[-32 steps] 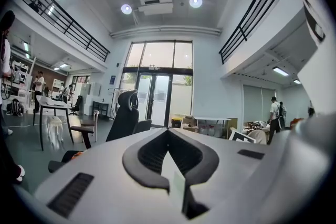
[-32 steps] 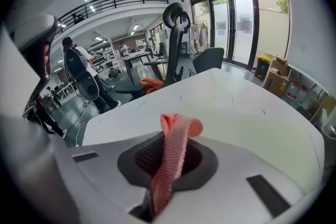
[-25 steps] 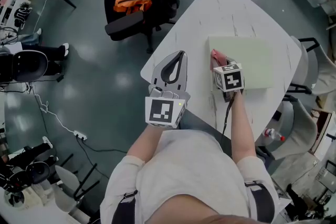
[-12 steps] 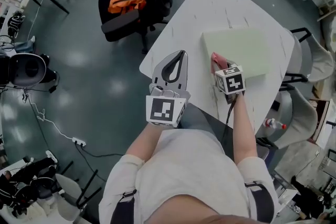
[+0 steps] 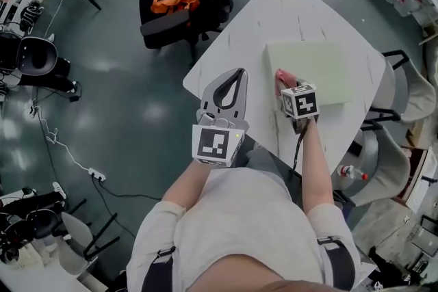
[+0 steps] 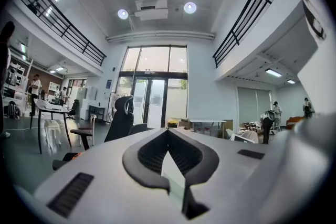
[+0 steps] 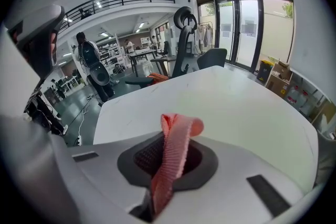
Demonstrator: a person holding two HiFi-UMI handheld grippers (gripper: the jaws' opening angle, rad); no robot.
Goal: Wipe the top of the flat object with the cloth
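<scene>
Cloth (image 5: 281, 78) pinched by right hand-held gripper (image 5: 287, 87) at left edge of flat object (image 5: 316, 68). Left hand-held gripper (image 5: 237, 76) closed, empty. Wiping judged barely begun.

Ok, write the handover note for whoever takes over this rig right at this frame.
Right gripper: shut on the pink cloth, at the near left edge of the pale green flat board on the white table.
Left gripper: shut, empty, by the table's near left edge, apart from the board.
Done: cloth is gripped and brought to the board; whether any of the top is wiped cannot be told.
Left: sweep the cloth across the board's whole top.
</scene>
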